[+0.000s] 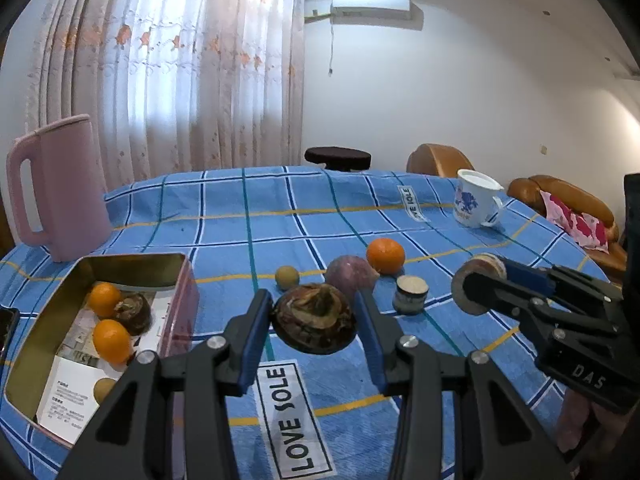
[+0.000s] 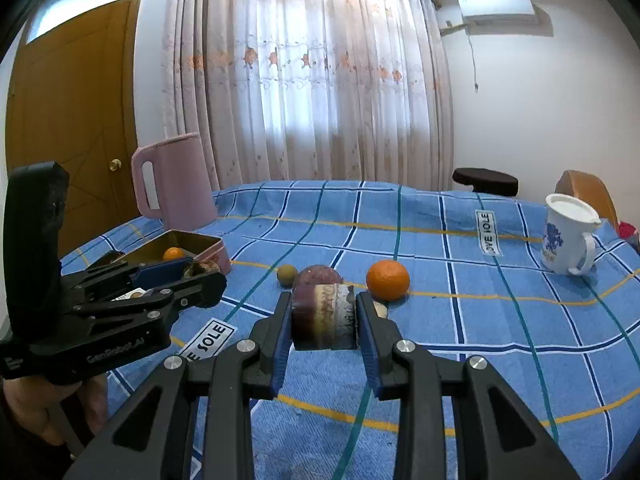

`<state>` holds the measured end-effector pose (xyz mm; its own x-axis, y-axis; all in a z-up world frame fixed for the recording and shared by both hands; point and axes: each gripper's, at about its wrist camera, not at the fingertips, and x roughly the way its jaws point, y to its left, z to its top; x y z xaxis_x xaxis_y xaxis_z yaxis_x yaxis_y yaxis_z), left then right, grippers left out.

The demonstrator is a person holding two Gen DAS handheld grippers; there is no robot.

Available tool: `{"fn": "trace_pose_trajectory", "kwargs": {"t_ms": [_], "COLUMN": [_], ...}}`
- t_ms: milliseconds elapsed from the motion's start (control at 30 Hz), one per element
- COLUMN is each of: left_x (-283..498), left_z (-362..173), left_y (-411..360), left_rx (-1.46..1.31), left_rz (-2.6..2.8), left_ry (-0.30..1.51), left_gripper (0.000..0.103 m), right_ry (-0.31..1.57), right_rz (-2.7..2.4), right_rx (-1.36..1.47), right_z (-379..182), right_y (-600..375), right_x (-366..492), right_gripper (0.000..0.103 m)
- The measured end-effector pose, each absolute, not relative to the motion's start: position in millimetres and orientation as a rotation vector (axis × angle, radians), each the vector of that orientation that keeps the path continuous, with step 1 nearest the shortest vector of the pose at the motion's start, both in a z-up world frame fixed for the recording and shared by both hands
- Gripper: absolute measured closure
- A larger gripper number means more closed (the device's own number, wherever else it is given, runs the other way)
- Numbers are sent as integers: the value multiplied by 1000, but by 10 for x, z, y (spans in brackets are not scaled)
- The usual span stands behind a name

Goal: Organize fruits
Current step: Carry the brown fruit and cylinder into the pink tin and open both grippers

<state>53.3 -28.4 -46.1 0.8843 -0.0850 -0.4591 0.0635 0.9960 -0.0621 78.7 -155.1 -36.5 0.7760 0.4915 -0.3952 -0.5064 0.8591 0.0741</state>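
My left gripper [image 1: 314, 320] is shut on a dark brown wrinkled fruit [image 1: 314, 322], held above the blue checked cloth. It also shows in the right wrist view [image 2: 200, 276], beside the open tin box [image 2: 180, 242]. The tin box [image 1: 132, 264] holds two oranges [image 1: 105, 299], a dark fruit and a small brown one. My right gripper [image 2: 323, 316] is shut on a purple-and-cream fruit piece [image 2: 324, 318]; it also shows in the left wrist view [image 1: 478, 286]. On the cloth lie an orange [image 1: 386, 255], a purple fruit [image 1: 350, 274] and a small brown fruit [image 1: 287, 277].
A pink jug [image 1: 60, 188] stands at the far left behind the tin. A white mug with a blue pattern [image 1: 476, 198] stands at the far right. A small round jar [image 1: 411, 294] sits near the purple fruit. Brown sofas lie beyond the table.
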Motion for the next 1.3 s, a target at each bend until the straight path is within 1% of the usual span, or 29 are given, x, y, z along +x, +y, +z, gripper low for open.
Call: {"fn": "trace_pose_trajectory", "kwargs": {"t_ms": [733,1067,1300], "left_x": [321,343,342], "left_z": [-351,-344,-330], "left_y": [-315,-103,256], "left_rx": [-20,-45,-67], "left_rz": [-37,-11,50], "left_ry": [349,387,430], "left_gripper": [58,58,58], "right_ry": [326,349,387], "right_rz": [538,554,676], "right_rx": [-69,-103,-119], "right_z": [-312,-288,-131], "right_y": [-1538,-1396,-926], "right_x": [623,668,778], "right_gripper": [70,70,70]}}
